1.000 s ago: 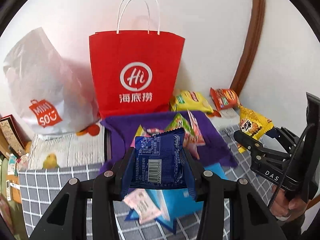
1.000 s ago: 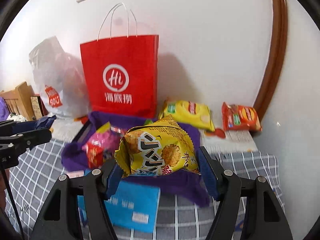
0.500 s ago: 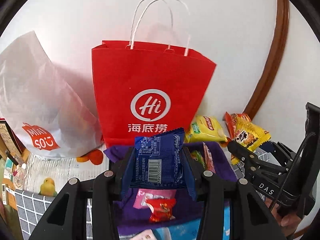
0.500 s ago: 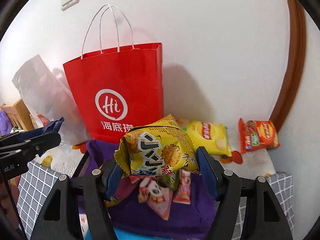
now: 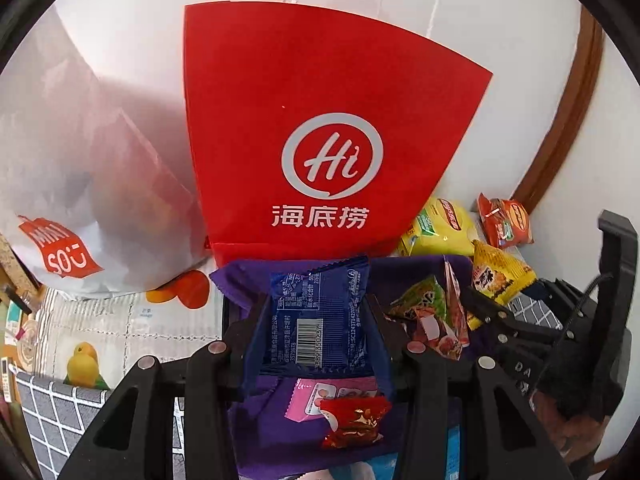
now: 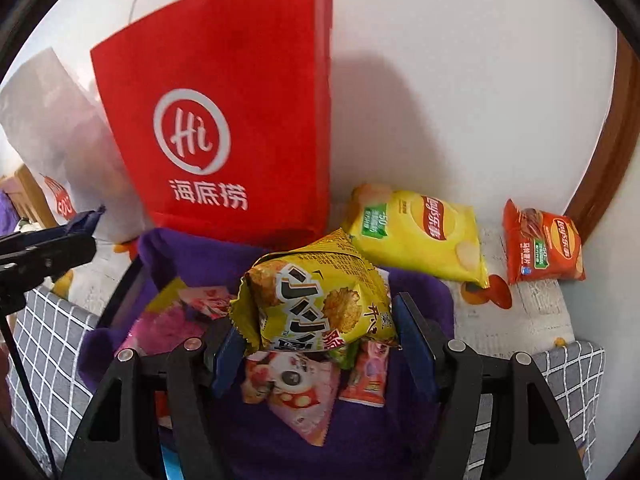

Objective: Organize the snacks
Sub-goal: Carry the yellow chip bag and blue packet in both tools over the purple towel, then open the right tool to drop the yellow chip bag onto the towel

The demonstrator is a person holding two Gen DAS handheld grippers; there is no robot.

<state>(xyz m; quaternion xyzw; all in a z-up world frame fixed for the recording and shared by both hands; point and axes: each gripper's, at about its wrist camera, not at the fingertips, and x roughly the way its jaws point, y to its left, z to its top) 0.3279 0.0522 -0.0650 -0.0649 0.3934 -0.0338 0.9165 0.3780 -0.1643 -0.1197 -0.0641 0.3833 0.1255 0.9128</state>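
In the left wrist view, the left gripper (image 5: pixel 318 320) is clamped on a blue snack packet (image 5: pixel 320 312), barcode side facing the camera, held above a purple-lined tray (image 5: pixel 248 284) that already carries loose snacks, among them a small red packet (image 5: pixel 354 422) near the camera and a pink sachet (image 5: pixel 310 398) just behind it. A red paper bag (image 5: pixel 320 128) stands at the far edge of the tray against the wall, a white plastic bag (image 5: pixel 72 184) to its left, and the right gripper (image 5: pixel 472 300) shows at right, pinching its own load. In the right wrist view, the right gripper (image 6: pixel 320 332) grips a yellow cracker packet (image 6: pixel 316 300) over the same tray (image 6: pixel 172 252), where pink packets (image 6: pixel 292 396) lie below it; a yellow chip bag (image 6: pixel 420 236) and an orange chip bag (image 6: pixel 544 240) lie on the table to the far right, well apart from the tray. The step in hand appears to be carrying both packets to their place, whether tray or red bag cannot be told. The next move calls for settling each packet over its spot, then opening the fingers without scattering the snacks beneath.
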